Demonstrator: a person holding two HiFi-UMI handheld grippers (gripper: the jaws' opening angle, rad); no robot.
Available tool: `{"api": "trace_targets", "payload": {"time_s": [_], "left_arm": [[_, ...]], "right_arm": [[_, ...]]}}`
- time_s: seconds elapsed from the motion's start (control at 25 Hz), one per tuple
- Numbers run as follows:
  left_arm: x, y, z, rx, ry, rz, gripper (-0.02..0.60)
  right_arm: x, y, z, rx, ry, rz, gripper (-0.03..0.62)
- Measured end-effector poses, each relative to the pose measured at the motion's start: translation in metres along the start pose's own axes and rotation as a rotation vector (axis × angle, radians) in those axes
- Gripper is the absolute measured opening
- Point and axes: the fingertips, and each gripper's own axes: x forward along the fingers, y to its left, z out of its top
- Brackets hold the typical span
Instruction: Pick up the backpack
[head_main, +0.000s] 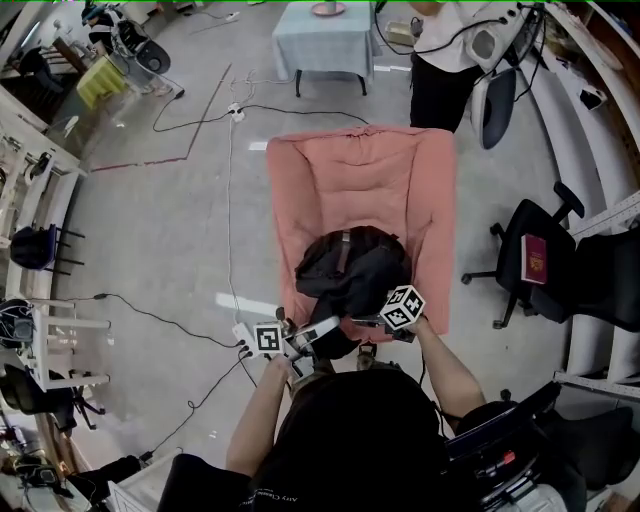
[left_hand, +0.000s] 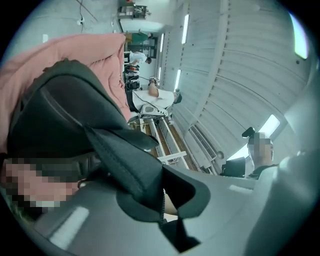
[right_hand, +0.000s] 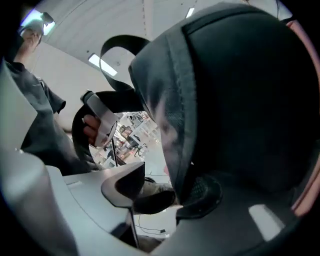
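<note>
Your left gripper has its jaws pinched tight on a strap flap of the backpack; keep that hold firm. Your right gripper stands wide, with a seamed edge between its jaws but not pressed, so close on it before lifting. The backpack is black, soft and slumped mid-frame on the pink padded seat.

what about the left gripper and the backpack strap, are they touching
Touching. The left gripper view shows the left gripper shut on the backpack strap, with the black webbing pinched in it.
</note>
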Motion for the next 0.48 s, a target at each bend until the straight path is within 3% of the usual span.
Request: {"api": "trace_targets", "payload": {"time_s": [0.12, 0.16, 0.24, 0.36, 0.48], "left_arm": [[0.002, -0.002, -0.002, -0.009, 0.003, -0.009, 0.017], [0.001, 0.0, -0.001, -0.014, -0.002, -0.005, 0.017], [0.0, 0.001, 0.002, -0.02, -0.023, -0.014, 0.017], [-0.004, -0.003, 0.013, -0.002, -0.07, -0.036, 0.017], [-0.007, -0.005, 0.024, 0.007, -0.129, -0.062, 0.017]], "right_arm": [[0.018, -0.011, 0.01, 0.026, -0.022, -0.074, 0.206], [0.022, -0.018, 0.012, 0.048, -0.042, -0.115, 0.142], [0.029, -0.021, 0.015, 0.112, -0.093, -0.147, 0.107], [0.037, 0.005, 0.021, 0.203, -0.162, -0.025, 0.081], [0.024, 0.037, 0.018, 0.19, -0.176, 0.073, 0.074]]}}
